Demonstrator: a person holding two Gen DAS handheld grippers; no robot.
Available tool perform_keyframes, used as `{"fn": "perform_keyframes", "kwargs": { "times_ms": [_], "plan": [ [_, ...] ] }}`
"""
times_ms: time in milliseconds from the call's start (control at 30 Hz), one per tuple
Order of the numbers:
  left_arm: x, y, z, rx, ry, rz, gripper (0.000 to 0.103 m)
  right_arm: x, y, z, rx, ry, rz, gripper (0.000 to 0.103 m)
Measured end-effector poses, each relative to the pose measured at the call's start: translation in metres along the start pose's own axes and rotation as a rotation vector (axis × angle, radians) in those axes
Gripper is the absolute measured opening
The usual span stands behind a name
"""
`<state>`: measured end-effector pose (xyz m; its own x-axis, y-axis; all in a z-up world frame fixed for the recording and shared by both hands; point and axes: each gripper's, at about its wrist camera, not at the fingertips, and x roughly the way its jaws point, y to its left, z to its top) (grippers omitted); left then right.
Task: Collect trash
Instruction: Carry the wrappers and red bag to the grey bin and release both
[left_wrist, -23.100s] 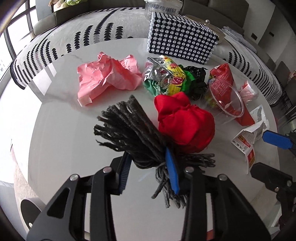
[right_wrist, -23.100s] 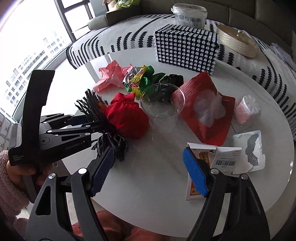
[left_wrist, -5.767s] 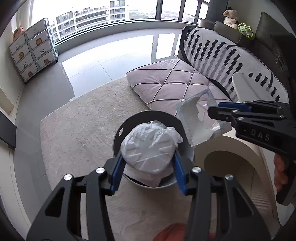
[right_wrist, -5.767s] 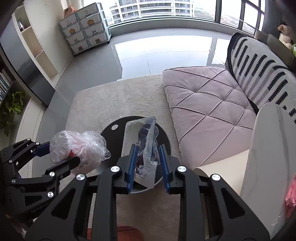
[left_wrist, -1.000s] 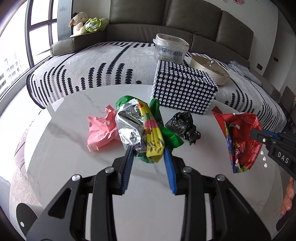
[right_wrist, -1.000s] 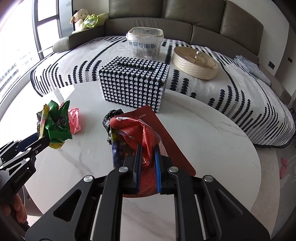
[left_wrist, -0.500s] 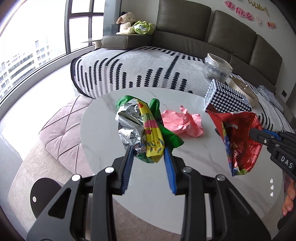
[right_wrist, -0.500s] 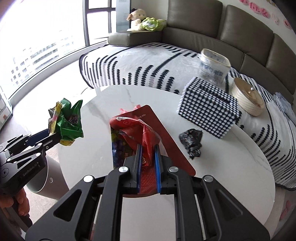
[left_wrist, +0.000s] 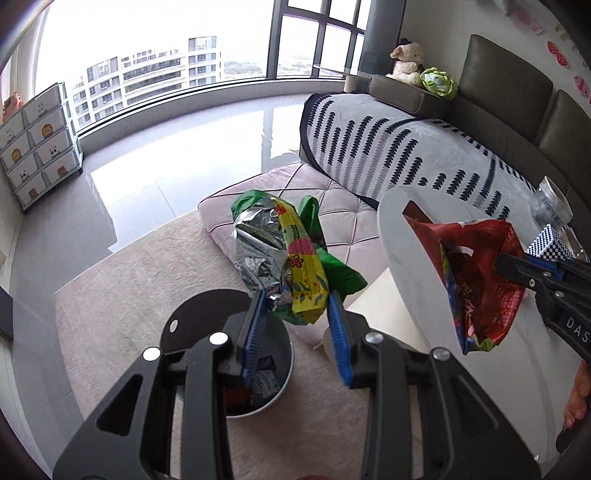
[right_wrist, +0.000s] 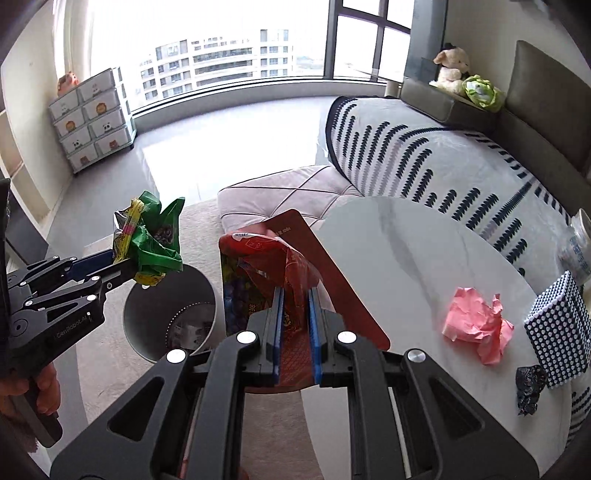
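My left gripper (left_wrist: 297, 317) is shut on a crumpled green, yellow and silver snack bag (left_wrist: 284, 258), held in the air just above the grey trash bin (left_wrist: 273, 373). It also shows in the right wrist view (right_wrist: 147, 240) over the bin (right_wrist: 166, 295). My right gripper (right_wrist: 294, 314) is shut on a red snack bag (right_wrist: 266, 273), held beside the bin at the table's edge; the bag also shows in the left wrist view (left_wrist: 476, 280). Crumpled pink paper (right_wrist: 476, 321) and a black wrapper (right_wrist: 530, 384) lie on the white round table (right_wrist: 399, 266).
A black-and-white dotted box (right_wrist: 559, 328) stands on the table's right side. A pink floor cushion (left_wrist: 295, 206) lies behind the bin on the beige rug. A sofa with a patterned throw (right_wrist: 443, 155) curves behind the table. The bin holds earlier trash.
Both grippers have swung left off the table with their bags. The trash bin has come into view under the left gripper. The pink paper and black wrapper stay on the table.
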<state>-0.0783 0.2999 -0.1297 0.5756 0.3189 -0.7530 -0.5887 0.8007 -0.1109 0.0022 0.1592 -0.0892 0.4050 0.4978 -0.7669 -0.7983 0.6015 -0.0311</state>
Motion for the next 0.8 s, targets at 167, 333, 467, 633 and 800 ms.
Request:
{"fn": "perform_keyframes", "kwargs": {
  "times_ms": [167, 333, 467, 633, 800],
  "plan": [
    [-0.014, 0.055, -0.011, -0.090, 0.004, 0.090, 0.034, 0.020, 0.057, 0.020, -0.095, 0.005, 0.117, 0.011],
    [-0.029, 0.089, -0.022, -0.145, 0.002, 0.144, 0.034, 0.038, 0.105, 0.034, -0.164, 0.023, 0.212, 0.011],
    [-0.034, 0.104, -0.031, -0.177, 0.008, 0.171, 0.034, 0.063, 0.138, 0.037, -0.203, 0.075, 0.266, 0.011],
    [-0.035, 0.119, -0.046, -0.211, 0.027, 0.187, 0.034, 0.103, 0.168, 0.029, -0.220, 0.185, 0.301, 0.018],
    [-0.031, 0.126, -0.051, -0.220, 0.034, 0.188, 0.034, 0.110, 0.171, 0.027, -0.207, 0.194, 0.293, 0.023]
  ]
}}
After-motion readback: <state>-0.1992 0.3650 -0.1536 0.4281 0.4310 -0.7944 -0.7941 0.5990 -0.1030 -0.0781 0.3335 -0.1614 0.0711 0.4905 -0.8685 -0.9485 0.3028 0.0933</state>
